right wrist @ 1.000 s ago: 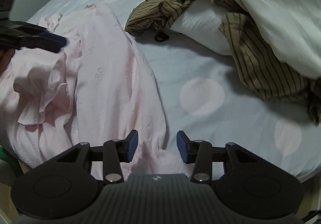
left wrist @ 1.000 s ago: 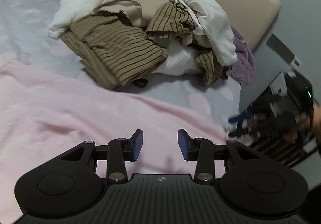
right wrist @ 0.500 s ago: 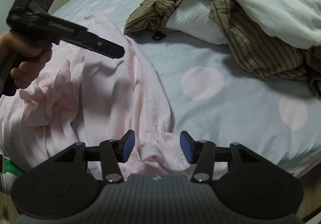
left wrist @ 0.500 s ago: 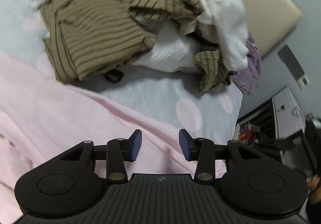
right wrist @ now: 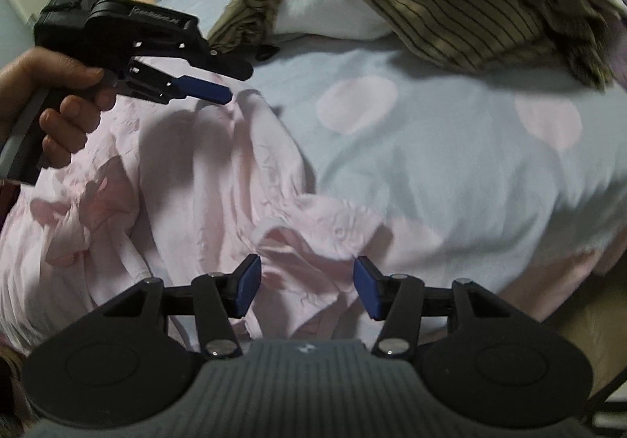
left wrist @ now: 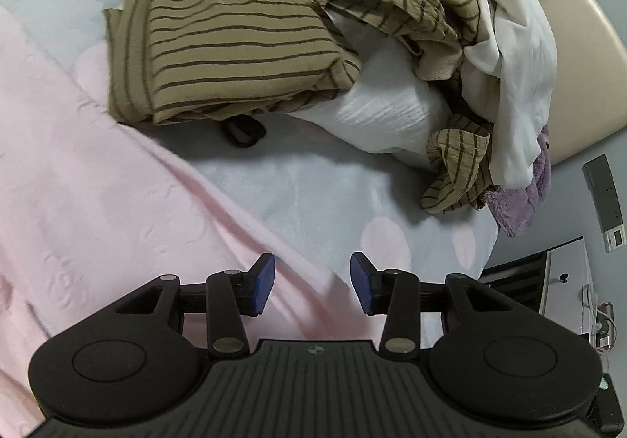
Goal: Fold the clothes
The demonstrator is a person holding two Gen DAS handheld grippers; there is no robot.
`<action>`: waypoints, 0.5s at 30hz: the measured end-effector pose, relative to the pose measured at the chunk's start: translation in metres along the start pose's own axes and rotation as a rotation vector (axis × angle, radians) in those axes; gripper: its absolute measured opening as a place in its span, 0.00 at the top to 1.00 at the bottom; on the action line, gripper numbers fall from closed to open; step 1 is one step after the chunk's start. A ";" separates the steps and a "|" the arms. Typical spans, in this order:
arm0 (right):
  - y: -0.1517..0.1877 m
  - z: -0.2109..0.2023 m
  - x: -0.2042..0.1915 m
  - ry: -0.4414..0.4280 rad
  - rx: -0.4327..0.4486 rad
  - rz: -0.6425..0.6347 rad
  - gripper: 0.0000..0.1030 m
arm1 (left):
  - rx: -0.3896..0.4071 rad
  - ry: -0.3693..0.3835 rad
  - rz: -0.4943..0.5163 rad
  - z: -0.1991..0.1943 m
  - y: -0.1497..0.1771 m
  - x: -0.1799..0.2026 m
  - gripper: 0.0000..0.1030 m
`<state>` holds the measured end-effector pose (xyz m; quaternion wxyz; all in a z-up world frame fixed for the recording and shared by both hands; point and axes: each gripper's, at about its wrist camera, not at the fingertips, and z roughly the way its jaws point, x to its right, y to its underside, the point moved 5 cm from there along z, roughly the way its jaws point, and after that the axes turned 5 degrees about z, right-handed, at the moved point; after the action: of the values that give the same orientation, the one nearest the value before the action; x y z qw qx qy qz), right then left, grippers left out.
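Note:
A pale pink garment (left wrist: 98, 202) lies spread and wrinkled over the bed's left side. In the right wrist view the same pink garment (right wrist: 188, 183) ends in a rumpled cuff (right wrist: 325, 226). My left gripper (left wrist: 312, 281) hovers open over the garment's diagonal edge, with nothing pinched. From the right wrist view, that left gripper (right wrist: 211, 93) is held by a hand (right wrist: 58, 104) above the garment's upper part. My right gripper (right wrist: 307, 287) is open just above the cuff, with pink fabric lying under the gap and the pads not pressing on it.
The pale blue sheet (left wrist: 313, 195) has pink dots. A pile lies at the head of the bed: a brown striped garment (left wrist: 235, 38), a white garment (left wrist: 509, 65) and a purple towel (left wrist: 521, 195). A small black loop (left wrist: 243, 130) lies by the pile. A beige headboard (left wrist: 568, 26) stands behind it.
Both views sank closer to the bed and rolled. My right gripper's jaws spread wider and came over the cuff. The left gripper moved rightward into the right wrist view.

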<state>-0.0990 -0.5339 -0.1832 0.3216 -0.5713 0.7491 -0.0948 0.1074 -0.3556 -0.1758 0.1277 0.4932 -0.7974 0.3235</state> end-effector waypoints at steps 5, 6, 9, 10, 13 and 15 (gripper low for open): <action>-0.001 -0.001 0.013 -0.076 0.066 0.187 0.44 | -0.018 -0.027 -0.063 0.012 -0.001 -0.007 0.63; -0.002 0.000 0.014 -0.075 0.077 0.207 0.44 | -0.022 -0.037 -0.074 0.014 -0.001 -0.010 0.65; -0.001 0.009 0.011 -0.038 0.084 0.184 0.38 | -0.022 -0.045 -0.078 0.017 0.000 -0.012 0.68; 0.000 0.013 0.008 -0.018 0.081 0.160 0.37 | -0.021 -0.047 -0.079 0.017 0.000 -0.012 0.68; 0.001 0.014 0.002 -0.021 0.091 0.124 0.43 | -0.014 -0.045 -0.074 0.017 -0.001 -0.012 0.82; 0.001 0.013 0.001 -0.033 0.097 0.106 0.76 | -0.005 -0.032 -0.062 0.016 -0.002 -0.011 0.98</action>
<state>-0.0922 -0.5315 -0.1939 0.3658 -0.5160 0.7675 -0.1041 0.1156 -0.3587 -0.1926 0.1261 0.5227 -0.7844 0.3092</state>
